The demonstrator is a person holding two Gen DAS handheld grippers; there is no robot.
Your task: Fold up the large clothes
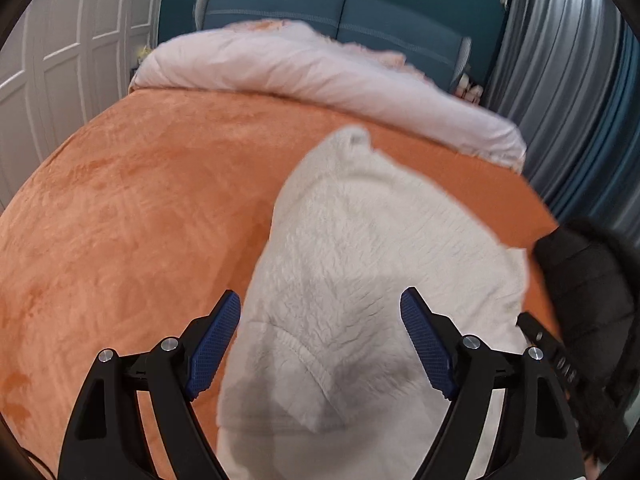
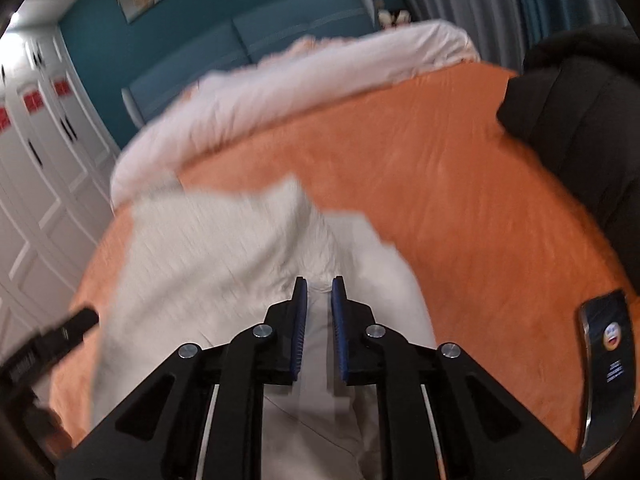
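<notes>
A white fleecy garment (image 1: 380, 232) lies spread on the orange bed cover (image 1: 140, 200). My left gripper (image 1: 320, 294) hovers over its near part, open wide, with the blue pads (image 1: 216, 340) clear of the cloth. In the right wrist view the same white garment (image 2: 224, 240) runs up between the fingers of my right gripper (image 2: 319, 280). Its jaws stand narrow and pinch a raised fold of the cloth. The black body of the left gripper (image 2: 60, 336) shows at the left edge there.
A black padded jacket (image 1: 580, 280) lies at the bed's right side (image 2: 580, 120). A pale rolled duvet (image 1: 300, 68) lies across the head of the bed. A phone (image 2: 610, 344) rests on the orange cover (image 2: 440, 200) at the right. White wardrobe doors (image 1: 60, 60) stand left, grey curtains (image 1: 560, 60) right.
</notes>
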